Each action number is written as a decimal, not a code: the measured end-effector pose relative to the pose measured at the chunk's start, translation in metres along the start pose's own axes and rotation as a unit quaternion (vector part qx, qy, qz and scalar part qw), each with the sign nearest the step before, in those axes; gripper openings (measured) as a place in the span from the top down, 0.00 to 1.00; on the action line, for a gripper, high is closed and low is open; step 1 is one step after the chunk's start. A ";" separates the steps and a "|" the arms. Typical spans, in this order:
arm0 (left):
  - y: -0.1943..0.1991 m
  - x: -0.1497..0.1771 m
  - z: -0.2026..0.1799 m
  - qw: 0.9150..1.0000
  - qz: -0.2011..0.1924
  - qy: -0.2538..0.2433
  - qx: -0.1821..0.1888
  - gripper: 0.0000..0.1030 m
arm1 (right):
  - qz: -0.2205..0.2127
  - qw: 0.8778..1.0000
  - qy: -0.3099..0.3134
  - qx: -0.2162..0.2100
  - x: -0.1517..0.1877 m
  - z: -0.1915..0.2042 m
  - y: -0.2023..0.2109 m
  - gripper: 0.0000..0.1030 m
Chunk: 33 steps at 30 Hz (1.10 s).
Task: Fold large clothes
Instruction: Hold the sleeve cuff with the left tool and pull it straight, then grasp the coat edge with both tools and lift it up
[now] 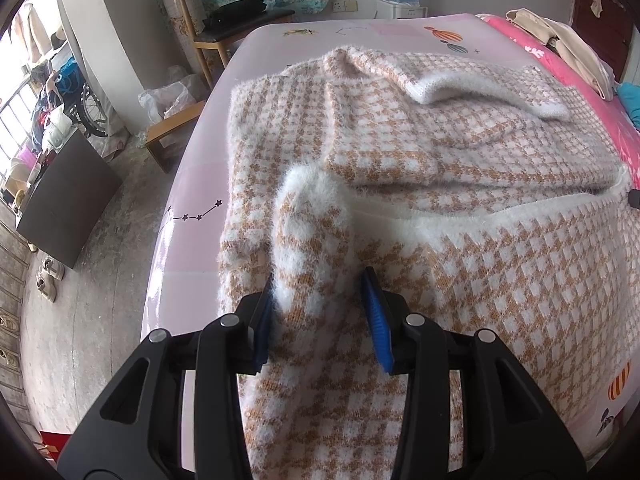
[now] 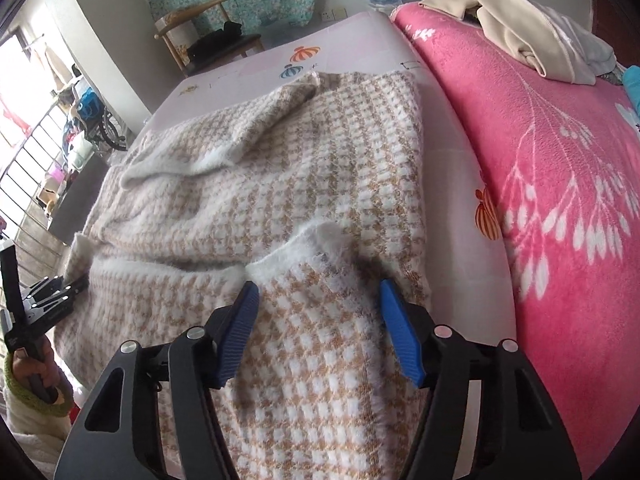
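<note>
My left tongs pinch sweater hem. My right tongs straddle other corner, pads not pressing. Sweater lies ahead on bed, sleeves already crossed inward; bottom-to-top fold remains.

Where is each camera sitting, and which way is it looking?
Left wrist view: on the left gripper, looking down over the fuzzy tan-and-white checked sweater on the pale pink bed sheet; its blue pads hold a fold.
Right wrist view: on the right gripper, looking along the same sweater beside a bright pink fleece blanket; a hand holding the left gripper shows.
Both views share the sweater, the sheet and a wooden chair.
</note>
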State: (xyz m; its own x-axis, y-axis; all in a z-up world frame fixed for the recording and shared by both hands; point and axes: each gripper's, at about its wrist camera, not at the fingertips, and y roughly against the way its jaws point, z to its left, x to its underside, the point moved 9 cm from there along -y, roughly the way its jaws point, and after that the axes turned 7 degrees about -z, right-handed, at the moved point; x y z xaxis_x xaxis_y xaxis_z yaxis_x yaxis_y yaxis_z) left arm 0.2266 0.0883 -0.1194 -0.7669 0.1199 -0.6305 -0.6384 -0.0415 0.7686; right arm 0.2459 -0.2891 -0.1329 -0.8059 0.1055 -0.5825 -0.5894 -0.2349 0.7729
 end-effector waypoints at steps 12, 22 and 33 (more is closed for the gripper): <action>0.009 -0.006 0.003 1.000 -0.028 0.008 -0.007 0.78 | -0.032 0.997 0.050 0.052 0.010 0.010 0.028 0.92; 0.097 -0.034 0.019 0.988 -0.147 0.034 0.020 0.89 | -0.154 0.986 0.047 0.052 -0.019 0.042 0.130 0.93; 0.111 -0.191 0.042 0.968 -0.248 0.014 0.019 0.92 | -0.255 0.963 0.086 0.026 -0.187 0.064 0.128 0.93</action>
State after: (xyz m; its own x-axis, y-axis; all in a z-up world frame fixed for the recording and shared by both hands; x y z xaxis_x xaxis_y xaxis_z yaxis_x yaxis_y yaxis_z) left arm 0.3053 0.1027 0.0912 -0.3679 0.0886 -0.9256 -0.9264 0.0507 0.3731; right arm 0.3180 -0.2768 0.0913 -0.3922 0.0316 -0.9193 -0.9119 -0.1448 0.3840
